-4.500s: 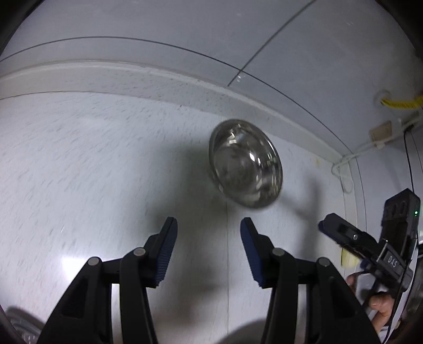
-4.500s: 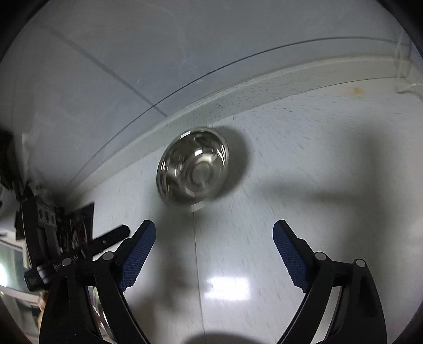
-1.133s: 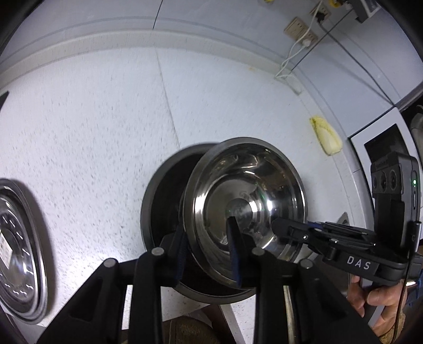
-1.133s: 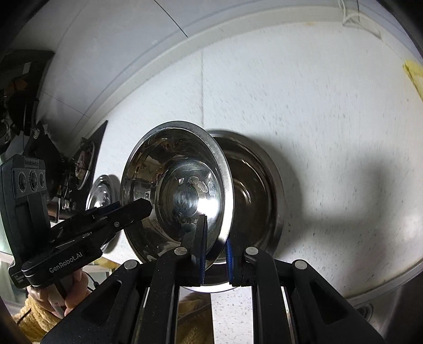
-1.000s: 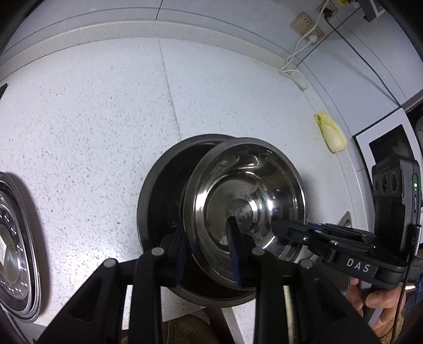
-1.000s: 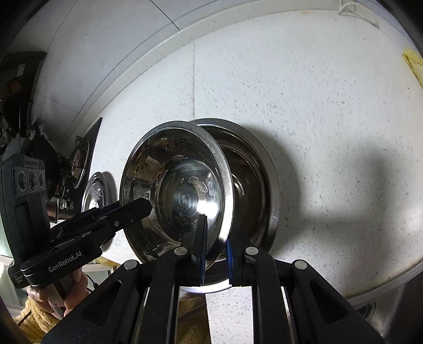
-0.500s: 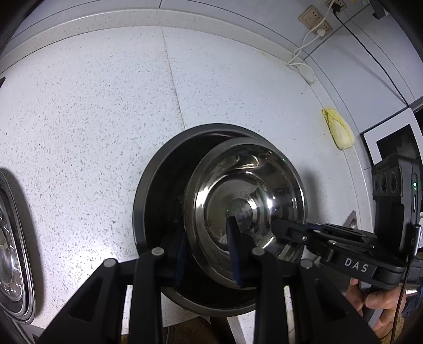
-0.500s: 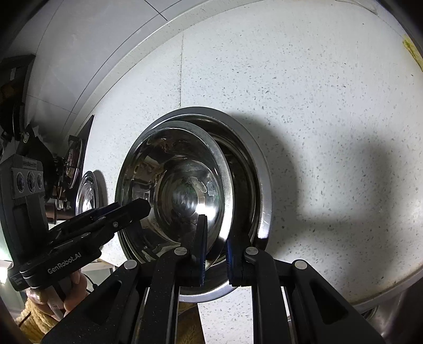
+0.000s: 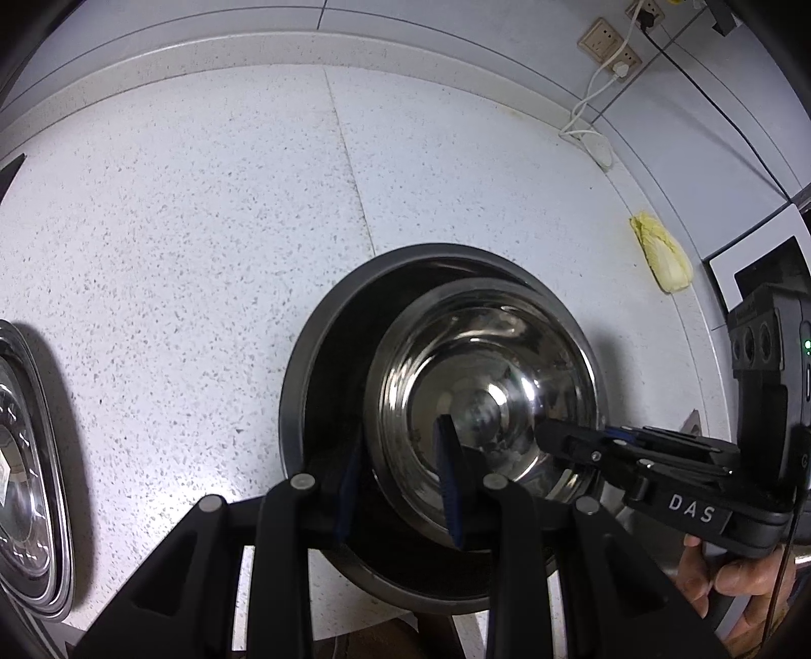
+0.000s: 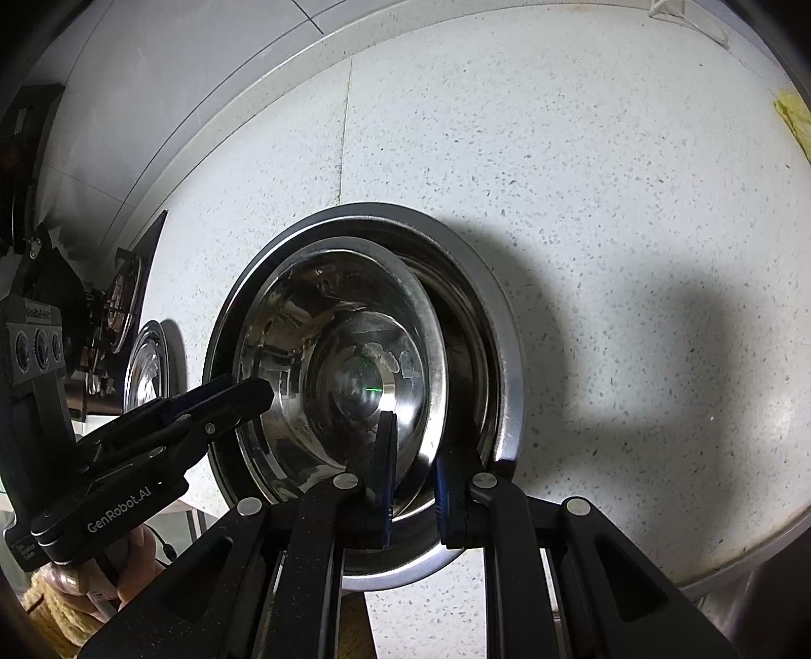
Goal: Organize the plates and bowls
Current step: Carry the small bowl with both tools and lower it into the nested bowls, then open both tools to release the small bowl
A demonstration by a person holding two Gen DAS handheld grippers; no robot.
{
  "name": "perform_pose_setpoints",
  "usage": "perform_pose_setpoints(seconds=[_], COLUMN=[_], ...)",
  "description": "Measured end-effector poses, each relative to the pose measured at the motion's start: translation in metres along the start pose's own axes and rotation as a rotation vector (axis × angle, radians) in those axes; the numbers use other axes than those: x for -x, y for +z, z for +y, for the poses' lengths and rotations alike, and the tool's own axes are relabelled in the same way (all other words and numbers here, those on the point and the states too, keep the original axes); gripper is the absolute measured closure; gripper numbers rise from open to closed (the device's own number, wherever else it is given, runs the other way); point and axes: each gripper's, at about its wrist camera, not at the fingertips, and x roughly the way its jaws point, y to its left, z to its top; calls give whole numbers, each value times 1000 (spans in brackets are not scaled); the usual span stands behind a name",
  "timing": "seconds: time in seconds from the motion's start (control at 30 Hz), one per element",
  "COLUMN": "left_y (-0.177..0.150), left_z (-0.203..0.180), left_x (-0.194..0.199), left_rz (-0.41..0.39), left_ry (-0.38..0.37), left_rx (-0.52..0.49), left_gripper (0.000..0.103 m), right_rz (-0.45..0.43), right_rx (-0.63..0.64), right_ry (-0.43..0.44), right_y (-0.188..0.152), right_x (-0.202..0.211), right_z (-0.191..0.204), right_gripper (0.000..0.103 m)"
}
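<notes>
A small shiny steel bowl [image 9: 486, 405] [image 10: 349, 365] hangs within the mouth of a larger steel bowl [image 9: 324, 355] [image 10: 507, 355] that stands on the speckled white counter. My left gripper [image 9: 400, 486] is shut on the small bowl's near-left rim, one blue pad inside and one outside. My right gripper [image 10: 413, 476] is shut on its near-right rim the same way. Each gripper shows in the other's view, the right gripper [image 9: 633, 456] and the left gripper [image 10: 203, 415]. Whether the small bowl touches the large one's bottom I cannot tell.
A steel plate [image 9: 25, 456] [image 10: 147, 370] lies on the counter to the left. A yellow cloth [image 9: 661, 253] [image 10: 793, 121] lies at the right by the wall. Wall sockets [image 9: 605, 35] with a cable sit at the back right. A stove [image 10: 116, 304] is at far left.
Both grippers, open over the counter earlier, now hold the small bowl. Over the last second the bowl sank from beside the large bowl's rim down into its mouth.
</notes>
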Motion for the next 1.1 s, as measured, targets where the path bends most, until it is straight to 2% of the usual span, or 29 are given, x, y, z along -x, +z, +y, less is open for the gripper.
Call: perform_pose_setpoints(seconds=[0.47, 0.63, 0.9, 1.1], left_y=[-3, -4, -7, -7], left_z=[-1, -1, -5, -1], left_x=[14, 23, 38, 60], left_rz=[-67, -107, -160, -220], left_ry=[26, 36, 55, 60], left_rx=[-43, -69, -88, -96], left_gripper=[77, 75, 75, 75], right_rz=[-40, -75, -123, -192], right_rx=[13, 22, 37, 34], right_ry=[-4, -12, -20, -17], right_y=[-1, -2, -5, -6], right_x=[10, 17, 29, 50], right_z=[2, 1, 2, -3], right_gripper=[90, 76, 74, 69])
